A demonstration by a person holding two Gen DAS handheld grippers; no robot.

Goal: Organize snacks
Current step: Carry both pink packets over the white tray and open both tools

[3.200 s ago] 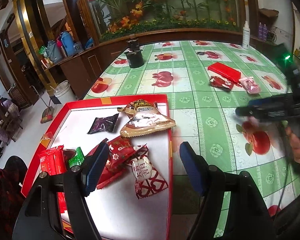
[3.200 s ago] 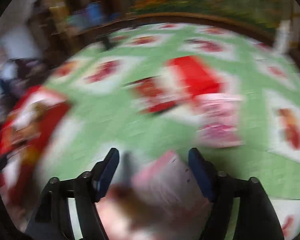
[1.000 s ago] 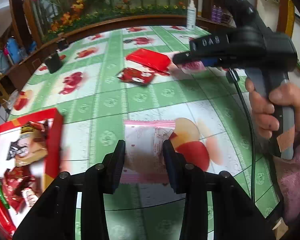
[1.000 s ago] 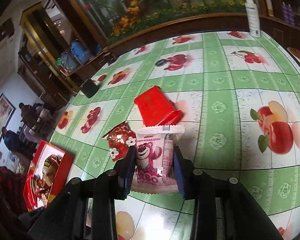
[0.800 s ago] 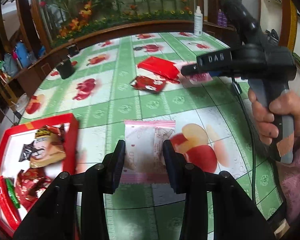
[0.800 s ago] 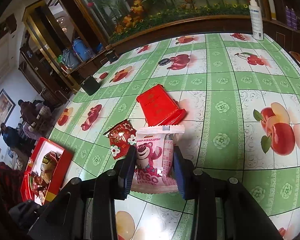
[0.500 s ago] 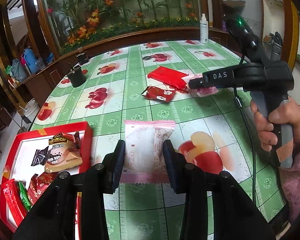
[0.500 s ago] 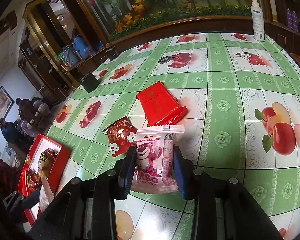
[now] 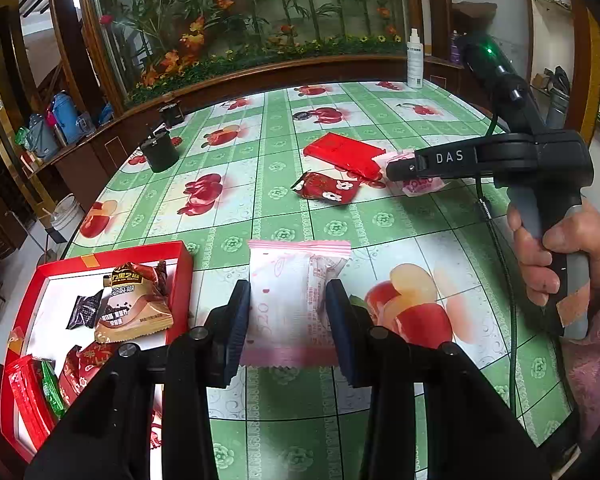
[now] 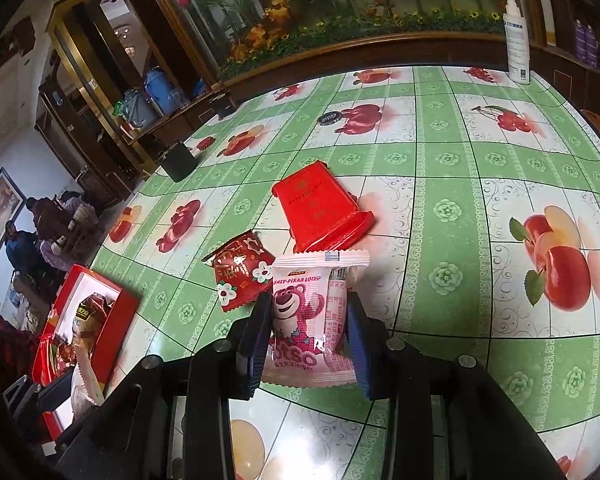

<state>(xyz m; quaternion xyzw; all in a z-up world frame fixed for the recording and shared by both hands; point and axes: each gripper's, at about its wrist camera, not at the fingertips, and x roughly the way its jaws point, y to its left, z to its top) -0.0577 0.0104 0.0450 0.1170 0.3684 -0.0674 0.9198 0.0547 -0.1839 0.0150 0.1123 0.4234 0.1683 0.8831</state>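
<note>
My left gripper (image 9: 288,320) is shut on a pale pink snack packet (image 9: 294,300) and holds it above the green tablecloth, just right of the red tray (image 9: 182,276). The tray holds several snacks, among them a brown bag (image 9: 134,308). My right gripper (image 10: 308,340) is shut on a pink Lotso bear packet (image 10: 310,320); it shows farther right in the left wrist view (image 9: 404,170). A red patterned packet (image 10: 242,272) and a flat red pack (image 10: 320,210) lie on the table just beyond the right gripper.
A black cup (image 9: 159,154) stands at the table's far left edge. A white spray bottle (image 9: 415,60) stands at the far edge. The red tray also shows at the left in the right wrist view (image 10: 118,320). People sit in the room beyond the table (image 10: 48,216).
My left gripper, still holding the pale pink packet, has swung left toward the red tray, which has come further into view. The right gripper keeps its hold on the Lotso packet, nearly still.
</note>
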